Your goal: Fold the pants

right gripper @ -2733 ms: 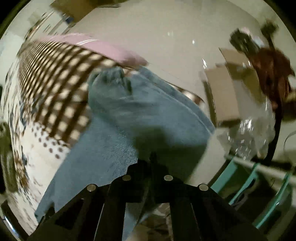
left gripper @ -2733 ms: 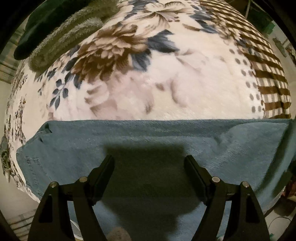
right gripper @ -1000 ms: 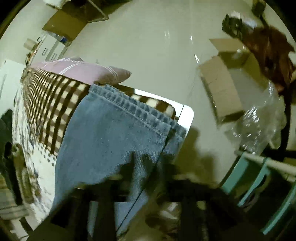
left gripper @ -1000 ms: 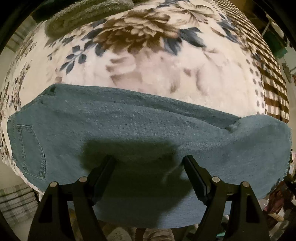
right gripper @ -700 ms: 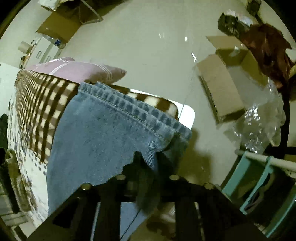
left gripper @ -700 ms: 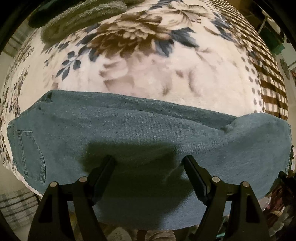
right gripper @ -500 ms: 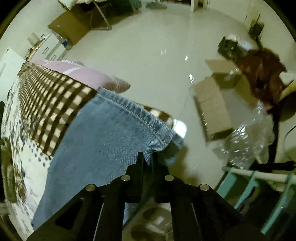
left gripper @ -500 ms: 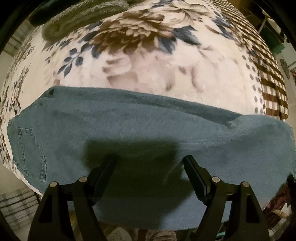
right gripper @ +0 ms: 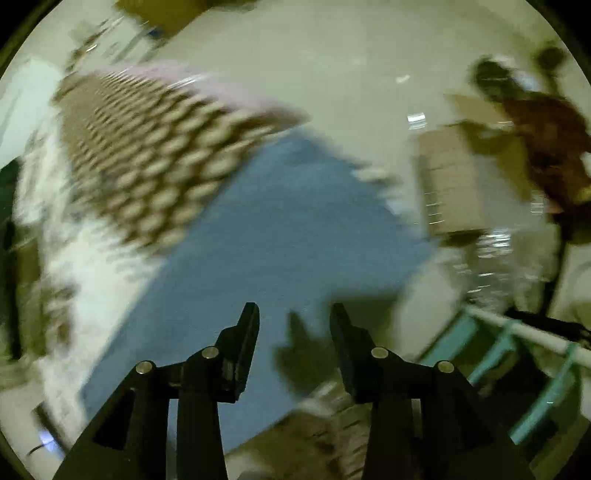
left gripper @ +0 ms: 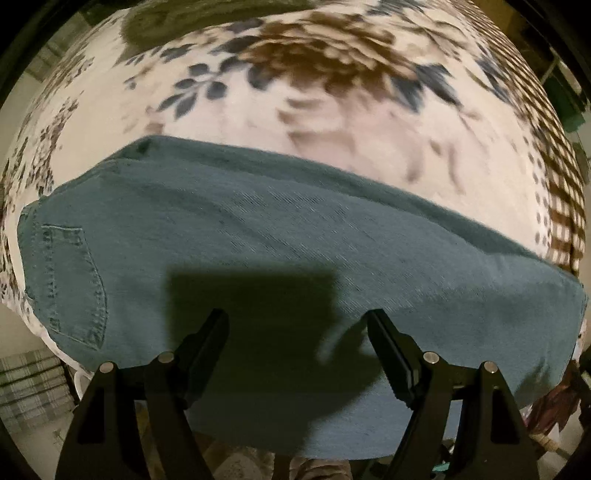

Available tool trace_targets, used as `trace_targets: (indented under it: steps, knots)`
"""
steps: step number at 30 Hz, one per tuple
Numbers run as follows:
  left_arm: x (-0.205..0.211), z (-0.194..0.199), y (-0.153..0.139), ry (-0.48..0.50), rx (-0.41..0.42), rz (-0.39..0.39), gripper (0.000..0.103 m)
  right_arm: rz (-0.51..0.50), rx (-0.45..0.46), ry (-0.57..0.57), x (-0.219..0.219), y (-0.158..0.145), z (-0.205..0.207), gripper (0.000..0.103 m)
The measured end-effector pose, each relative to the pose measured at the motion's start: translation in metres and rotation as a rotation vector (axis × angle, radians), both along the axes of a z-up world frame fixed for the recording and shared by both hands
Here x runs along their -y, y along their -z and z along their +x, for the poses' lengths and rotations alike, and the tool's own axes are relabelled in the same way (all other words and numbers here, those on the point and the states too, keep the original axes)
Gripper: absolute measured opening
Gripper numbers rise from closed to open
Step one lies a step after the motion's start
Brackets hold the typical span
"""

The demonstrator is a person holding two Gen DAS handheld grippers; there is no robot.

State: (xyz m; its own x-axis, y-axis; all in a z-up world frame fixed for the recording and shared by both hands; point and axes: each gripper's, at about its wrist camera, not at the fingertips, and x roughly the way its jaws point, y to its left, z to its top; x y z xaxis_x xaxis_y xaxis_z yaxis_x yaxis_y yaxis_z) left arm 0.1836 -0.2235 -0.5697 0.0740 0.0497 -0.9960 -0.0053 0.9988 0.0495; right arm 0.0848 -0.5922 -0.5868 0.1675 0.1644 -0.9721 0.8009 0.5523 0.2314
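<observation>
Blue denim pants (left gripper: 280,243) lie flat along the near edge of a bed covered by a floral blanket (left gripper: 332,110). A back pocket (left gripper: 70,284) shows at the left end. My left gripper (left gripper: 297,325) is open and empty, hovering over the near edge of the pants. In the blurred right wrist view the leg end of the pants (right gripper: 280,229) lies on the bed's corner. My right gripper (right gripper: 293,317) is open and empty just above that cloth.
A green fuzzy garment (left gripper: 192,18) lies at the far side of the bed. A checked blanket border (right gripper: 147,147) and a pink pillow (right gripper: 207,85) are by the leg end. Beyond the bed are a tiled floor, a cardboard box (right gripper: 447,184) and a teal frame (right gripper: 517,369).
My right gripper was shut on the pants' leg hem; it has opened, let go and pulled back, and the hem lies flat. My left gripper stayed open and shifted slightly over the pants.
</observation>
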Motion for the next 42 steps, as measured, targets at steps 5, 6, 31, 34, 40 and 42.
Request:
trace_targets:
  steps: [5, 6, 31, 34, 40, 42]
  knots:
    - [-0.012, 0.033, 0.002, -0.023, 0.006, -0.011, 0.076, 0.128, 0.016, -0.043, -0.030, 0.026, 0.078, 0.043]
    - [-0.014, 0.040, 0.005, -0.028, -0.002, -0.012, 0.076, 0.124, -0.008, -0.040, -0.035, 0.036, 0.092, 0.043]
    - [-0.082, 0.078, 0.006, -0.114, 0.109, -0.183, 0.002, -0.052, 0.077, -0.022, -0.049, -0.001, 0.101, 0.003]
    - [-0.074, 0.078, 0.010, -0.135, 0.036, -0.203, 0.003, -0.015, -0.008, -0.071, -0.043, 0.035, 0.113, 0.034]
    - [-0.098, 0.049, -0.003, -0.120, 0.047, -0.280, 0.088, 0.014, 0.036, -0.160, -0.046, 0.026, 0.108, 0.069]
    - [-0.113, 0.031, -0.008, -0.119, 0.036, -0.272, 0.089, 0.024, 0.050, -0.222, -0.059, 0.017, 0.108, 0.074]
